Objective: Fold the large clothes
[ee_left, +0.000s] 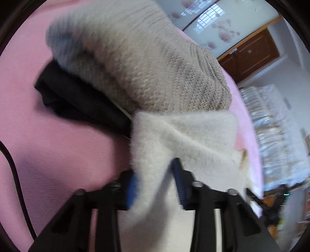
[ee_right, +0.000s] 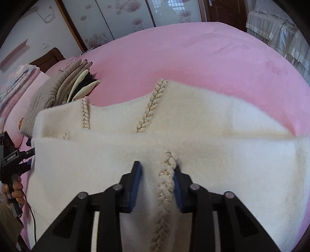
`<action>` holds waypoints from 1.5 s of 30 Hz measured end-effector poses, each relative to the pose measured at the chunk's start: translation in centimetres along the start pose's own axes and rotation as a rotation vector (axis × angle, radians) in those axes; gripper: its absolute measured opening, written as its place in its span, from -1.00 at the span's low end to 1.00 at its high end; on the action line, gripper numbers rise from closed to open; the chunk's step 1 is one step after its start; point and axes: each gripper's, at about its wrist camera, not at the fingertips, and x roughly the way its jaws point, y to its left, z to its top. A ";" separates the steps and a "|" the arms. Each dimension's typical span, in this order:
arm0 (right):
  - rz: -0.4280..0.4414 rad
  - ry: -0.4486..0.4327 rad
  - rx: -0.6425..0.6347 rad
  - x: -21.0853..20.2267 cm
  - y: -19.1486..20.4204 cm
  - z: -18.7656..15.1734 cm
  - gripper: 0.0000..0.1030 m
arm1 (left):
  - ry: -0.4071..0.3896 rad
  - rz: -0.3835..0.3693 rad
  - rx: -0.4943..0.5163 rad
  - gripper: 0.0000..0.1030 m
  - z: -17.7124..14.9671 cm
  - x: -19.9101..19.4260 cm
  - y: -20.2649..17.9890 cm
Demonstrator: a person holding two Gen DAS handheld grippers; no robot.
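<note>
A cream fluffy garment (ee_right: 222, 155) with braided gold-flecked trim (ee_right: 151, 104) lies spread on the pink bed (ee_right: 193, 58), its near part doubled over. My right gripper (ee_right: 157, 182) is shut on the near edge, with a strip of braid pinched between the blue pads. In the left wrist view my left gripper (ee_left: 155, 184) is shut on a bunched corner of the same cream garment (ee_left: 184, 135), held just in front of a stack of folded clothes. A person's hand (ee_right: 16, 189) at the left edge holds the other gripper's handle.
The stack has a beige knit sweater (ee_left: 145, 67) over a black garment (ee_left: 77, 100); the stack (ee_right: 64, 87) sits left of the cream garment. A black cable (ee_left: 15, 170) trails over the bed. Flowered sliding doors (ee_right: 126, 17) and lace-covered furniture (ee_right: 281, 33) stand beyond.
</note>
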 end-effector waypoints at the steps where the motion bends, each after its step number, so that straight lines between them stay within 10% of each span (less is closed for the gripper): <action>1: -0.001 -0.013 -0.006 -0.4 0.0 -0.1 -0.66 | -0.030 0.045 0.048 -0.77 -0.2 -0.6 -1.1; 8: -0.079 -0.216 -0.102 -5.5 2.6 0.3 -0.70 | -0.276 0.176 0.193 -0.81 -1.6 -5.9 -6.2; 16: -0.197 -0.056 -0.069 0.6 2.0 0.3 -0.64 | -0.207 0.327 0.259 -0.76 -1.5 -1.4 -4.9; 23: -0.269 -0.100 -0.065 -3.1 2.8 -0.5 -0.42 | -0.222 0.389 0.287 -0.34 -2.6 -4.6 -7.5; 30: -0.073 -0.179 -0.136 -7.5 9.3 -3.8 -0.42 | -0.304 0.179 0.198 0.10 -6.8 -9.4 -11.2; 39: 0.077 -0.051 -0.133 -2.0 14.5 -6.5 -0.42 | -0.235 0.330 0.191 0.10 -12.4 -4.7 -12.0; 45: 0.019 -0.055 -0.076 -2.0 9.8 -6.9 -0.94 | -0.164 0.367 0.218 0.10 -12.7 -3.0 -8.5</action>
